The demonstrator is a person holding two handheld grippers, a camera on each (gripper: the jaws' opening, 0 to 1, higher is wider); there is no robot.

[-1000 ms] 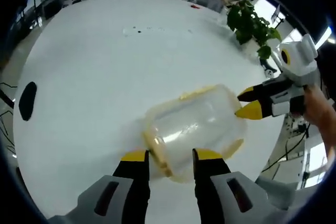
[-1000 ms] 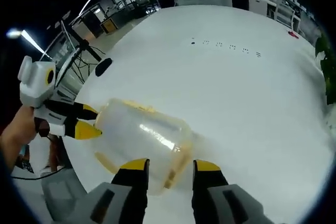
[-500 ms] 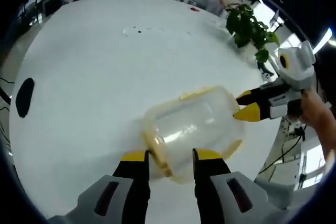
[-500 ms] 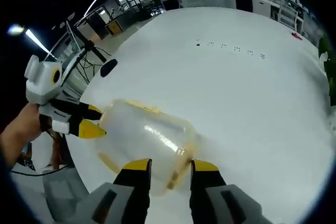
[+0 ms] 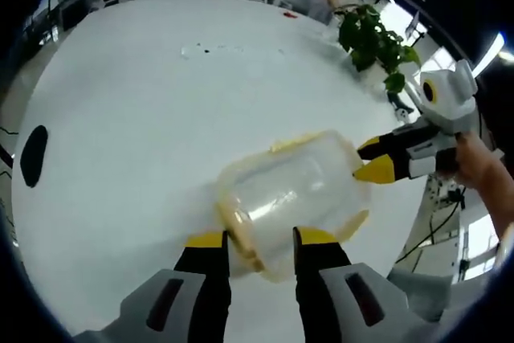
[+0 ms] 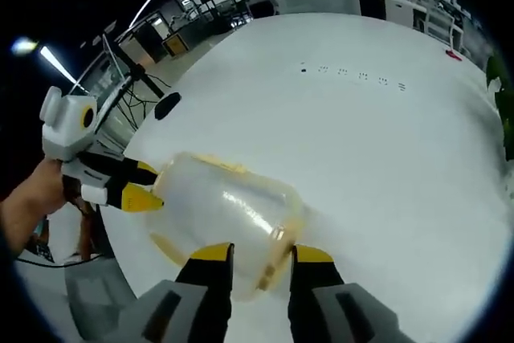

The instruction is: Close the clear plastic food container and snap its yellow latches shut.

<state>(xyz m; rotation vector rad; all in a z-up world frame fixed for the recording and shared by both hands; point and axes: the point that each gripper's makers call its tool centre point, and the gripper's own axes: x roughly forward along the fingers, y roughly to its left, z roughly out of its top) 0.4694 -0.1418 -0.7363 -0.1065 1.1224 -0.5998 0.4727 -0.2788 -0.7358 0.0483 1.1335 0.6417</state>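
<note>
Clear container [image 5: 293, 198] lay on white counter [image 5: 136, 118], lid on, between both tools. Left hand-held gripper [image 5: 255, 240] jaws spread, straddling one yellow-latched end. Right hand-held gripper [image 6: 253, 253] jaws spread around opposite end. Potted plant [image 5: 373, 38] at counter edge.

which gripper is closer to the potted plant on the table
Right. In the left gripper view the right gripper reaches in at the container's far end, just below the potted plant. The left gripper straddles the container's opposite end, farther from it.
</note>
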